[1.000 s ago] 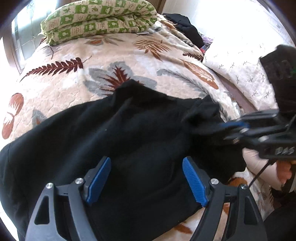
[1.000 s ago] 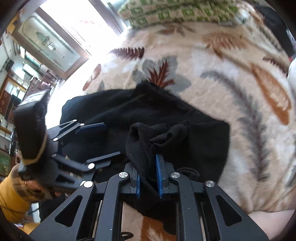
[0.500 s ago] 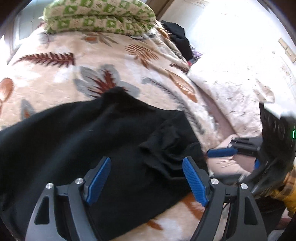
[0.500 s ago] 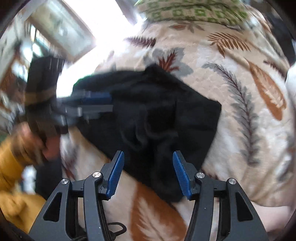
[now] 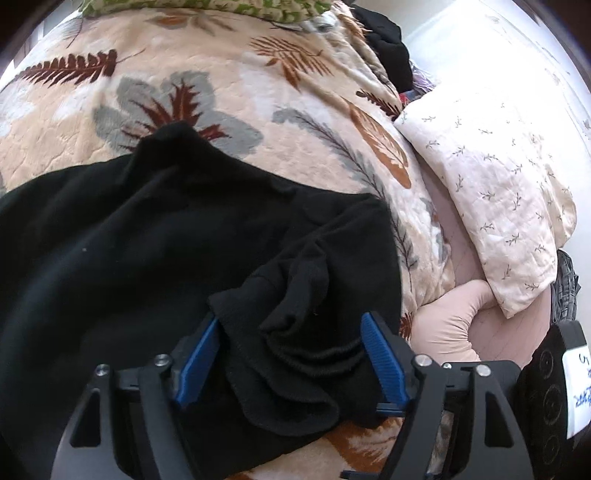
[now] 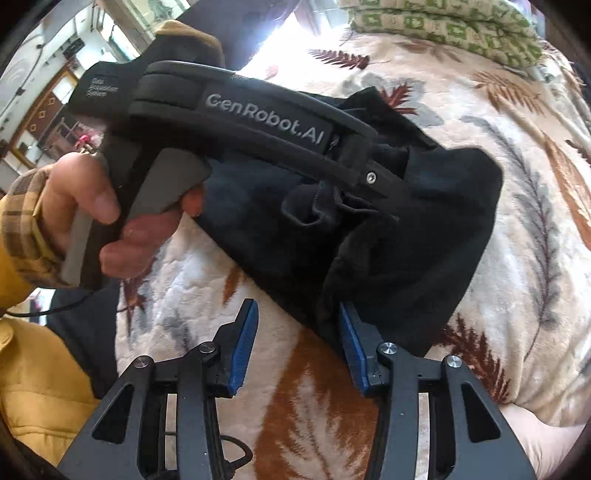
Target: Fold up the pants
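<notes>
Black pants point(image 5: 147, 236) lie spread on a leaf-patterned bed cover point(image 5: 258, 85). In the left wrist view my left gripper point(image 5: 291, 354) is open, its blue pads on either side of a bunched fold of the pants' near right corner. In the right wrist view the pants point(image 6: 424, 229) lie ahead, and the left gripper's black body point(image 6: 236, 122) reaches over them, its fingertips hidden in the cloth. My right gripper point(image 6: 299, 339) is open and empty at the pants' near edge, its right pad touching the hem.
A green-patterned folded blanket point(image 5: 221, 7) lies at the far end of the bed. A white pillow point(image 5: 491, 177) and dark clothes point(image 5: 388, 48) lie to the right. The bed's near edge and the person's yellow sleeve point(image 6: 22, 258) are close by.
My right gripper let go of the bunched cloth, opened and drew back to the near edge. My left gripper moved right and down over the bunched corner, still open.
</notes>
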Available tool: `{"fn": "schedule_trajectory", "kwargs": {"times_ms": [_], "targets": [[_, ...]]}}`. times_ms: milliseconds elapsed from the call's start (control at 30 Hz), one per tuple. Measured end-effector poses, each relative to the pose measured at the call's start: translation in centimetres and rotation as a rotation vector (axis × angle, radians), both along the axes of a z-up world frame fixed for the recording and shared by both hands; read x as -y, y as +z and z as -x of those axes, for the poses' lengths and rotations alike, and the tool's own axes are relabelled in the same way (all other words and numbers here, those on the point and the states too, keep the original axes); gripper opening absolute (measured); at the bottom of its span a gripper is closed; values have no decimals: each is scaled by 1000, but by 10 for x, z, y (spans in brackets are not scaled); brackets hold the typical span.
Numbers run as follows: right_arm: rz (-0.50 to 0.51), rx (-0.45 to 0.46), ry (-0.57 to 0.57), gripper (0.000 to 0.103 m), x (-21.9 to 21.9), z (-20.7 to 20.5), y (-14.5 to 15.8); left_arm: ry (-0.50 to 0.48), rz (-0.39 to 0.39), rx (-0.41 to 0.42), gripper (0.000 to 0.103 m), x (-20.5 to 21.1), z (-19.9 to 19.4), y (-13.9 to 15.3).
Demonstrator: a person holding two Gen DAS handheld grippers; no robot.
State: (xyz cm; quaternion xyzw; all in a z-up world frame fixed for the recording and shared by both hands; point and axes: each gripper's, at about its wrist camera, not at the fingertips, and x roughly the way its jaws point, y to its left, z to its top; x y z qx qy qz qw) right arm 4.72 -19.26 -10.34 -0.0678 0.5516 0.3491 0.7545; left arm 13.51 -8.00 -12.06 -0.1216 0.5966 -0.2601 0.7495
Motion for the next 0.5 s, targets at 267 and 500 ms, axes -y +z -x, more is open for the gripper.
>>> {"fn": "schedule_trajectory", "kwargs": {"times_ms": [267, 500], "targets": [[-30, 57, -66, 44, 14, -10, 14, 9, -42, -19, 45, -8, -2, -1], [-26, -2, 57, 42, -18, 6, -1, 12, 21, -63, 43, -24, 1, -2]]}}
